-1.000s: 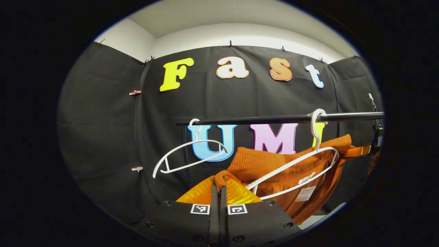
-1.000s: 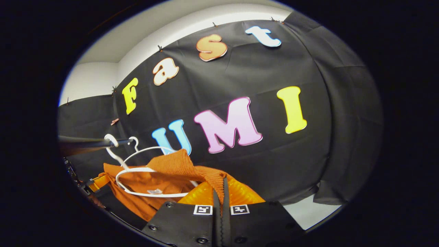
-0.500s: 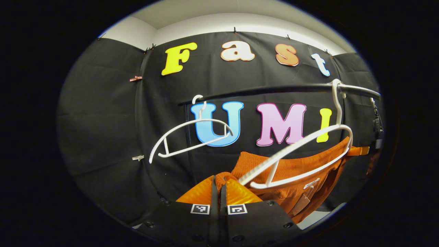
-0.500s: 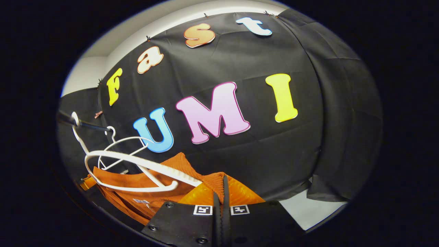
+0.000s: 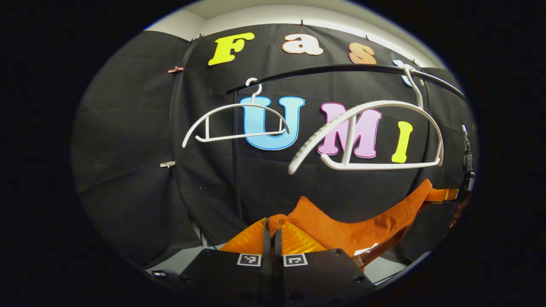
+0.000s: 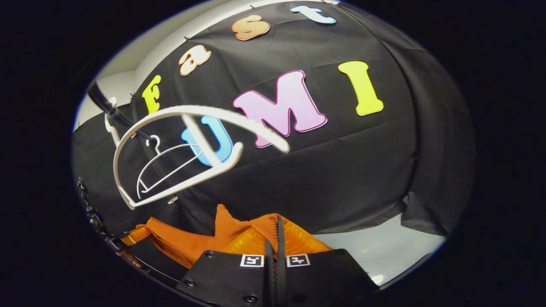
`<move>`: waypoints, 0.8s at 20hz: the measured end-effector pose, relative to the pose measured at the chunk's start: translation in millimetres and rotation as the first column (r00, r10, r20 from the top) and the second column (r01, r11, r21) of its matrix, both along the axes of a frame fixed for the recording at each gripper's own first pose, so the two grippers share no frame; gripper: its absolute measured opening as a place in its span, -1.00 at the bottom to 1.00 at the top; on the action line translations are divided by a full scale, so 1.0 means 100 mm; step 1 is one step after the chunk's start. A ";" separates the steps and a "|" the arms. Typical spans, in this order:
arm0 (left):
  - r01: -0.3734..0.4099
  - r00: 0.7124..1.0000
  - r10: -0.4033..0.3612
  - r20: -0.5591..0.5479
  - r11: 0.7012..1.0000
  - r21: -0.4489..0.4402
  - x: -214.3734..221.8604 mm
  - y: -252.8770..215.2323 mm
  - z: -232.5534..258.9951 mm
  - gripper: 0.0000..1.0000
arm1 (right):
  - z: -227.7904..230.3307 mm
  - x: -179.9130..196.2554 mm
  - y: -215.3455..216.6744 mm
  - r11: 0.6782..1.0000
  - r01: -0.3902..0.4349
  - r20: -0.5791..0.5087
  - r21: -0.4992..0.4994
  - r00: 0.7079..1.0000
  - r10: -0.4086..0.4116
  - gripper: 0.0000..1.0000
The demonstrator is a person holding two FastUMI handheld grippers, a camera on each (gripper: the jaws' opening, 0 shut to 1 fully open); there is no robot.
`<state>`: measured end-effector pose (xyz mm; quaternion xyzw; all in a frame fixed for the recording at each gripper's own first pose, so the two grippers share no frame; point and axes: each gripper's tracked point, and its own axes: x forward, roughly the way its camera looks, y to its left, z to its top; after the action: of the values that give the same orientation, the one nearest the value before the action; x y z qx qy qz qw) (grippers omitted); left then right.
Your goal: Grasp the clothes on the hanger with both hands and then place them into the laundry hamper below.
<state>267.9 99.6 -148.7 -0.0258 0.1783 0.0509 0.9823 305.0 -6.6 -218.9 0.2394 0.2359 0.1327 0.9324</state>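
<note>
In the left gripper view, the left gripper (image 5: pixel 271 228) had both fingers pressed together on a bunched corner of the orange knit garment (image 5: pixel 341 228), the fold pinched right at the fingertips. From that pinch the cloth ran up and to the right of the fingers in a sagging band, its far end rising toward the other gripper (image 5: pixel 448 195) (seen at the right edge as little more than an orange part, its fingers not readable there). In the right gripper view, the right gripper (image 6: pixel 276 232) was likewise clamped on a ribbed edge of the same garment (image 6: pixel 192 243), which gathered at the fingertips and trailed down and to the left of them. One garment was counted, held at two points and hanging clear below both hangers, touching neither. Two white hangers were counted on one dark rail (image 5: pixel 332 68) above the fingers: the nearer hanger (image 5: pixel 375 128), bare and tilted, above and right of the left fingers, and the farther hanger (image 5: pixel 239 123), also bare, above and slightly left of them. In the right gripper view the nearer hanger (image 6: pixel 170 140) stood above and left of the fingers, with the farther hanger (image 6: pixel 166 166) framed inside its outline.
</note>
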 end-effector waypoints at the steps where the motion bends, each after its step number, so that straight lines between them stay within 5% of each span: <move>1: 0.009 1.000 -0.009 0.001 1.000 -0.018 -0.04 -0.06 -0.04 -0.92 | -0.01 -0.09 0.08 1.000 -0.013 0.000 0.010 1.000 0.013 -0.91; 8: 0.100 0.995 -0.102 -0.021 0.991 -0.088 -0.25 -0.53 -0.28 -0.92 | -0.12 -0.58 0.54 0.992 -0.093 -0.038 0.090 0.995 0.096 -0.91; 16: 0.235 0.971 -0.227 0.074 0.961 -0.143 -0.29 -1.15 0.13 -0.91 | 0.47 -0.85 1.11 0.960 -0.206 0.081 0.188 0.978 0.194 -0.91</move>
<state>239.0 -15.4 -135.6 -0.0806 0.1556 -0.0784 0.9814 220.1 104.7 -171.5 0.3004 0.2159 0.2563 0.8930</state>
